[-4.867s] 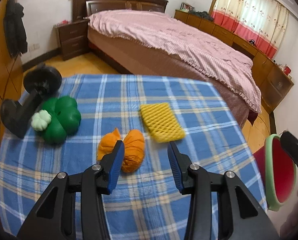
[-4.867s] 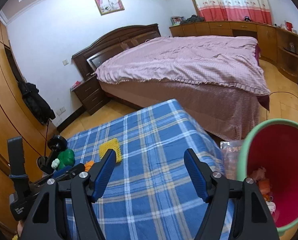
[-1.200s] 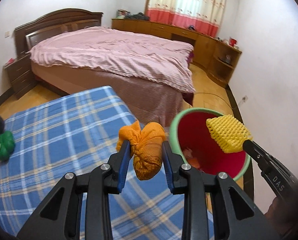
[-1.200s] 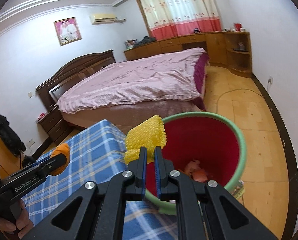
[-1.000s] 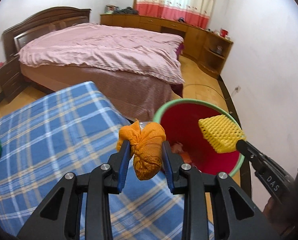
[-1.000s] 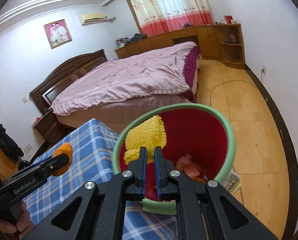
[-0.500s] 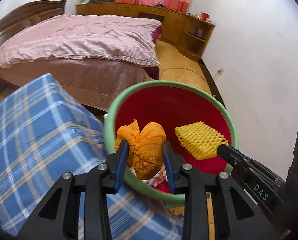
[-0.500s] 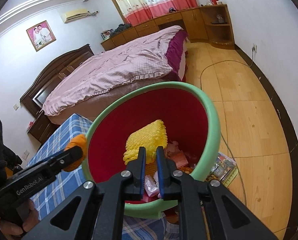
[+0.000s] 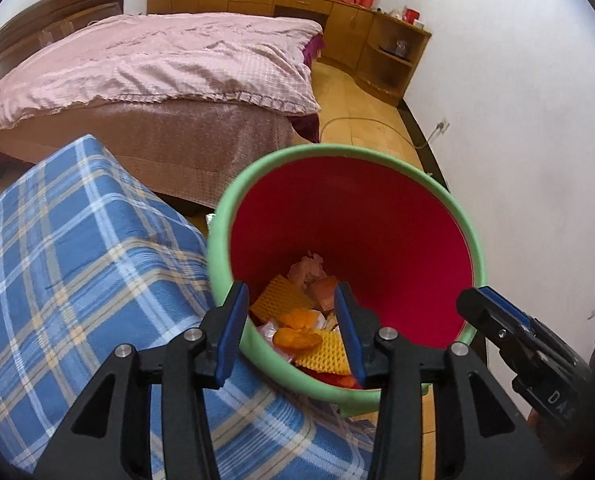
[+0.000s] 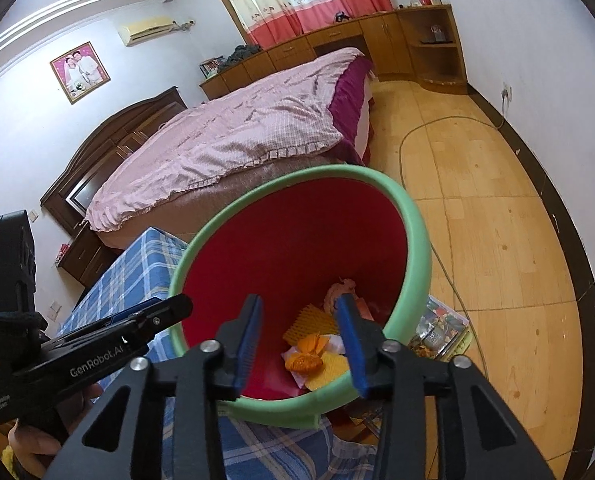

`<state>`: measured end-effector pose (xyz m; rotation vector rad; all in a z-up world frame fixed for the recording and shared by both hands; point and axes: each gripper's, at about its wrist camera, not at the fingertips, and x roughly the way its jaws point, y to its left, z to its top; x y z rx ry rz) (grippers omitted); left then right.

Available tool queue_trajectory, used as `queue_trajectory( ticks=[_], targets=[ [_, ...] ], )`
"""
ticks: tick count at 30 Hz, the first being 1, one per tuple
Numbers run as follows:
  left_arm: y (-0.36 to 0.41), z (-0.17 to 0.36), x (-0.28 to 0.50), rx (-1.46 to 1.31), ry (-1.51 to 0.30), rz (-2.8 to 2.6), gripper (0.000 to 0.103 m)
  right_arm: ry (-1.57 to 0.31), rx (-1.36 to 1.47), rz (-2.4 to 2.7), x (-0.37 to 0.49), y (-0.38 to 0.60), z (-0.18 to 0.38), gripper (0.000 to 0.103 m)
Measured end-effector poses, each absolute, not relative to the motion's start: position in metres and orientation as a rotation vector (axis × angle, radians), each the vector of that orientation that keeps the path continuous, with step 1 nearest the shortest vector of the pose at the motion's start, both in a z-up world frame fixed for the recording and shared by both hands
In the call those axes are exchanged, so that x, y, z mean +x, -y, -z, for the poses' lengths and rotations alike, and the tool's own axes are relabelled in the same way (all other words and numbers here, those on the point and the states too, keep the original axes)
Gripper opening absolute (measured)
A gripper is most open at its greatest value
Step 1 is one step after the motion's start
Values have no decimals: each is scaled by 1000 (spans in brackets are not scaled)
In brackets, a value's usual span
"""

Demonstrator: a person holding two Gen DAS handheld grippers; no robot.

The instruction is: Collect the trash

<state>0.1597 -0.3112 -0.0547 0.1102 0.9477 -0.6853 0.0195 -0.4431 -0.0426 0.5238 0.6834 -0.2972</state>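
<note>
**Both grippers empty above the waste bin**

The left gripper (image 9: 293,328) hovers over the near rim of the red bin with a green rim (image 9: 377,152), its blue-padded jaws spread apart with nothing between them. The right gripper (image 10: 301,340) is likewise poised over the bin's near rim, jaws parted and empty; from the left wrist view only its tip shows at the right edge, just beside the bin's right rim. The bin stands on the wooden floor (image 10: 497,208), touching or just beside the corner of the table covered by a blue plaid cloth (image 9: 77,264). At the bin's bottom lie the orange knotted bag (image 9: 297,328) and two yellow foam nets (image 9: 283,300), among pink and pale scraps; the bag rests between the nets, toward the near wall. Behind the bin stands a bed with a pink quilt (image 9: 157,64); a cable (image 10: 417,128) runs along the floor to a wall socket.
</note>
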Motion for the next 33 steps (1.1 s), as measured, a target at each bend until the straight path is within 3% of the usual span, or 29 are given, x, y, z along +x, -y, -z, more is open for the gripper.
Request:
queue_trajectory(
  ticks=[8,13,21,33],
  targets=[
    [270,36,151,65,-912,619,45,-651,504,264,15,423,29,60],
    [233,25,140,31,-884,561,45,-625,482,225,12,402,18,74],
    [169,7,123,-33,-840,427,48,-582,427,135,7,355,-4,79],
    [90,-2,80,-99,-775,257,52,-506,333,25,-15,280,-25,98]
  ],
)
